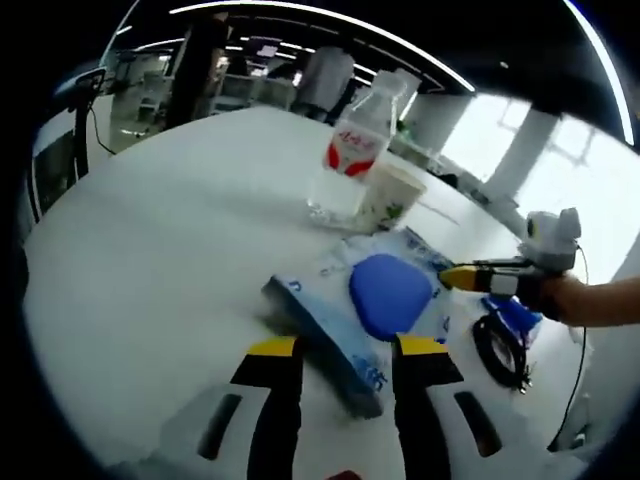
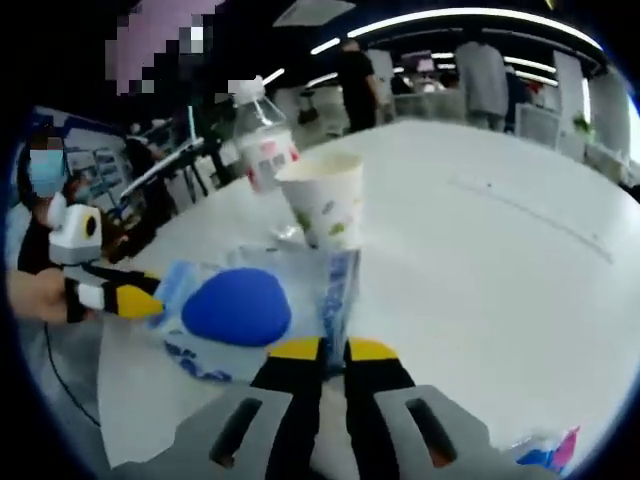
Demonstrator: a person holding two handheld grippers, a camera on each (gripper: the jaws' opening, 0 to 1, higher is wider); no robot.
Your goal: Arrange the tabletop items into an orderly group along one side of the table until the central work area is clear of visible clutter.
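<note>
In the left gripper view, the left gripper (image 1: pixel 347 352) has its black fingers with yellow tips spread apart, one on each side of the near corner of a flat blue and white tissue pack (image 1: pixel 345 315). They are not squeezing it. A smooth, round blue pouch (image 1: pixel 390 295) lies on top and hides part of the pack. Behind stand a clear plastic bottle (image 1: pixel 355 150) with a red label and a white paper cup (image 1: pixel 392 195) on the white worktop (image 1: pixel 170 230). A black cable (image 1: pixel 500 350) lies curled at the right.

In the right gripper view, the right gripper (image 2: pixel 322 352) has its fingers almost closed, pinching the pack's thin edge (image 2: pixel 338 290). The bottle (image 2: pixel 262 135) is partly hidden by the cup (image 2: pixel 325 198). The left gripper (image 2: pixel 135 300) comes in beside the pouch (image 2: pixel 237 306); its fingers are hard to make out.
</note>
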